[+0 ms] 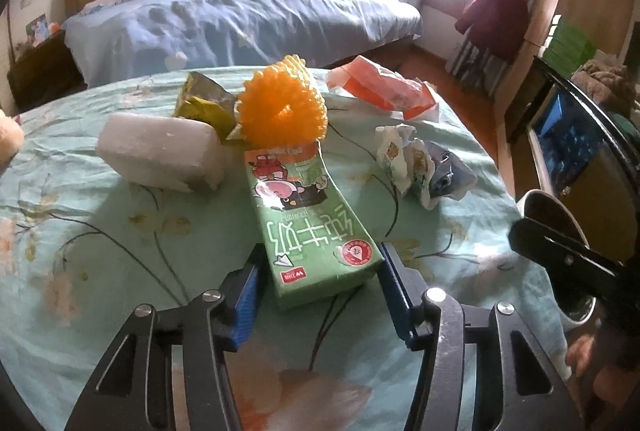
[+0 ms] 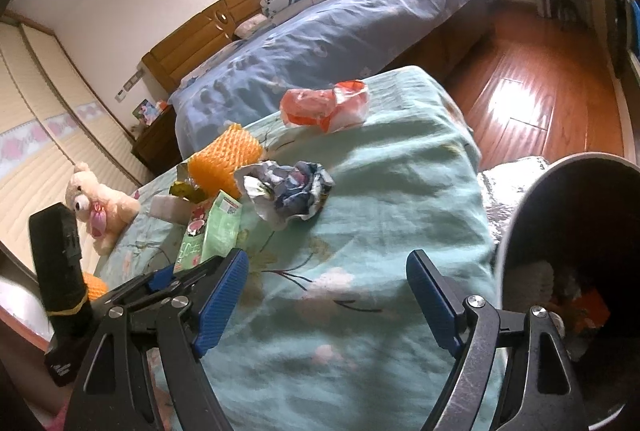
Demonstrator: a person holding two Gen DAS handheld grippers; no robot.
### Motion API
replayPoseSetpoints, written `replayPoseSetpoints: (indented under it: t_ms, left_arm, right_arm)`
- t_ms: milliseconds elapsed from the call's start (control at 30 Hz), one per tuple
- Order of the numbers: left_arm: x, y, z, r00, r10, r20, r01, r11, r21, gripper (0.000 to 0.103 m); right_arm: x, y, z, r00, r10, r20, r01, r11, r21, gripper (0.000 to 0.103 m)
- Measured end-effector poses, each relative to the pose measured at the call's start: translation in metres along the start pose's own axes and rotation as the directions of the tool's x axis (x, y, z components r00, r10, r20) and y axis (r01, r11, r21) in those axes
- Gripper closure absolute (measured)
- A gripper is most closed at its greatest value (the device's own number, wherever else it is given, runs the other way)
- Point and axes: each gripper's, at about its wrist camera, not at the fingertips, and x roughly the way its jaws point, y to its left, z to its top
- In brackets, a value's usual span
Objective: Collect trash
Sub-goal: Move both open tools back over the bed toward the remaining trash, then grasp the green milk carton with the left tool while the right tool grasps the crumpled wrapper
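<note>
Sitting on a table (image 1: 100, 231) with a soft, wrinkly green flower cloth, lots of trash waits beside a big blue bed (image 1: 240, 19).

A round dark bin (image 2: 540, 199) stands at the table's edge, with some scraps inside. A white foam block (image 1: 160, 155) lies left of the flat green milk carton (image 1: 308, 219). A bumpy orange foam net (image 1: 284, 107) stands right behind the carton. Crumpled paper (image 1: 420, 163) lies to its right, and an orange wrapper (image 1: 384, 87) sits farther back. The left gripper (image 1: 320, 271) has its blue pads on both sides of the carton's near end; a grip cannot be told. The right gripper (image 2: 328, 283) is wide and holds nothing.
</note>
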Motion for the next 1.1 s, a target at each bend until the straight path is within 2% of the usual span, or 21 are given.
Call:
replayPoseSetpoints:
  t_ms: [333, 467, 667, 733, 767, 833, 933, 967, 1000, 1067, 1100]
  left_arm:
    - [-0.037, 0.031, -0.026, 0.999, -0.039, 0.002, 0.039, 0.999, 0.004, 0.05]
    - [-0.047, 0.045, -0.034, 1.0, -0.031, 0.005, 0.031, 0.999, 0.018, 0.05]
    - [-0.056, 0.059, -0.038, 1.0, -0.013, -0.006, 0.013, 0.999, -0.031, 0.048]
    - [-0.059, 0.058, -0.038, 1.0, -0.004, -0.001, 0.004, 0.999, -0.046, 0.038]
    - [-0.06, 0.058, -0.038, 1.0, 0.001, 0.005, 0.0, 0.999, -0.053, 0.036]
    - [-0.06, 0.054, -0.038, 1.0, 0.011, 0.005, -0.011, 0.998, -0.066, 0.033]
    - [-0.056, 0.051, -0.036, 1.0, 0.024, -0.005, -0.025, 0.997, -0.08, 0.032]
    - [-0.055, 0.049, -0.036, 0.999, 0.037, -0.003, -0.037, 0.996, -0.079, 0.032]
    - [-0.054, 0.047, -0.035, 0.999, 0.046, -0.001, -0.045, 0.996, -0.078, 0.032]
    - [-0.051, 0.045, -0.034, 0.998, 0.061, -0.004, -0.062, 0.995, -0.075, 0.034]
    - [-0.049, 0.045, -0.034, 0.998, 0.069, -0.007, -0.069, 0.995, -0.075, 0.038]
  right_arm:
    - [0.032, 0.03, 0.003, 0.999, 0.012, -0.031, -0.014, 0.996, -0.088, 0.02]
    - [0.043, 0.04, 0.006, 0.999, -0.006, -0.038, 0.002, 0.993, -0.115, 0.02]
    - [0.057, 0.046, 0.015, 0.998, -0.055, -0.035, 0.049, 0.989, -0.14, 0.02]
    - [0.061, 0.046, 0.018, 0.997, -0.071, -0.033, 0.066, 0.987, -0.145, 0.021]
    - [0.064, 0.047, 0.02, 0.996, -0.086, -0.032, 0.08, 0.985, -0.151, 0.021]
    - [0.068, 0.046, 0.022, 0.994, -0.103, -0.033, 0.097, 0.984, -0.151, 0.027]
    - [0.069, 0.043, 0.023, 0.992, -0.12, -0.027, 0.115, 0.983, -0.142, 0.049]
    - [0.069, 0.043, 0.023, 0.992, -0.121, -0.029, 0.116, 0.983, -0.142, 0.063]
    - [0.068, 0.043, 0.022, 0.992, -0.123, -0.03, 0.117, 0.983, -0.141, 0.072]
    - [0.066, 0.043, 0.02, 0.992, -0.121, -0.035, 0.115, 0.983, -0.141, 0.081]
    - [0.063, 0.043, 0.018, 0.993, -0.116, -0.034, 0.11, 0.984, -0.143, 0.081]
